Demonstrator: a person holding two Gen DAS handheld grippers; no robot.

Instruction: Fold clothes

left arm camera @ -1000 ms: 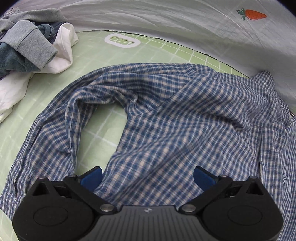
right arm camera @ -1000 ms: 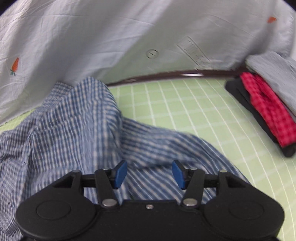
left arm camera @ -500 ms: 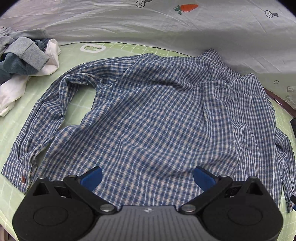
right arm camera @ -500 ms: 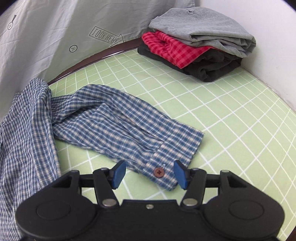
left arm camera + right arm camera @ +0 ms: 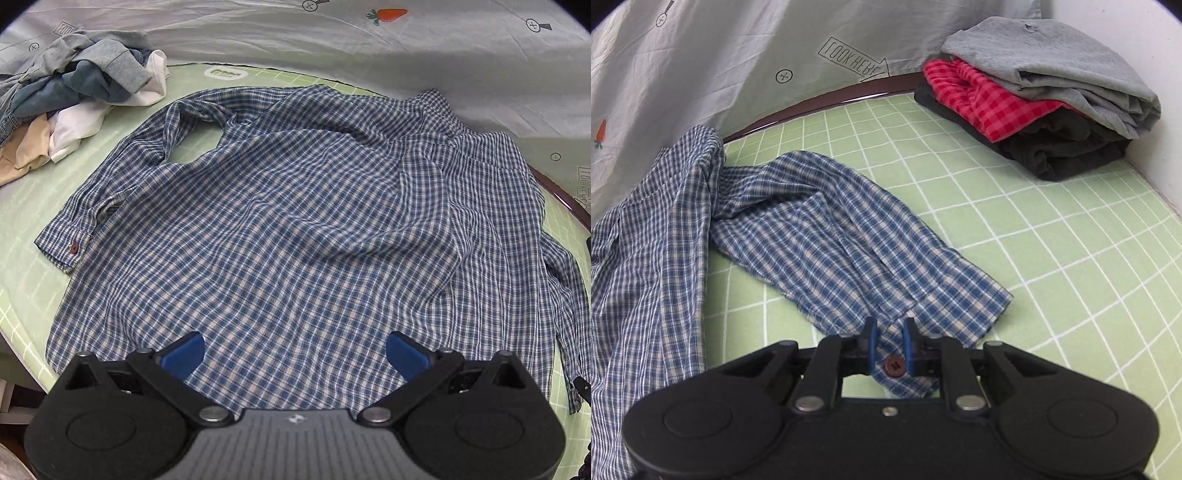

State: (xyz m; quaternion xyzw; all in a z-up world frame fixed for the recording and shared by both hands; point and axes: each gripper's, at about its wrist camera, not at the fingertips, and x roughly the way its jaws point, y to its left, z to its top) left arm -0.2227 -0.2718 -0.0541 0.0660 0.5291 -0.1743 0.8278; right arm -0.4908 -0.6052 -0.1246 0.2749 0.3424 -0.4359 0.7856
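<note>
A blue plaid shirt lies spread across the green grid mat, its collar end toward the grey printed sheet at the back. The left gripper hangs over the shirt's hem with its jaws wide apart; the blue pads stand clear above the cloth and nothing is caught between them. On the shirt's left side a sleeve bends back on itself, its buttoned cuff lying flat on the mat, well apart from that gripper.

The right gripper is down at the other sleeve, which stretches out over the mat away from the shirt's body. Its jaws are closing, narrow now, with the edge of that sleeve's cuff between them and a dark red button just below the pads, in the gap.

No containers show. A loose heap of unfolded clothes, grey, denim, white and beige, sits at the mat's far left corner. In the right wrist view a folded stack of a grey, a red checked and a dark garment rests in the far right corner against the white wall
</note>
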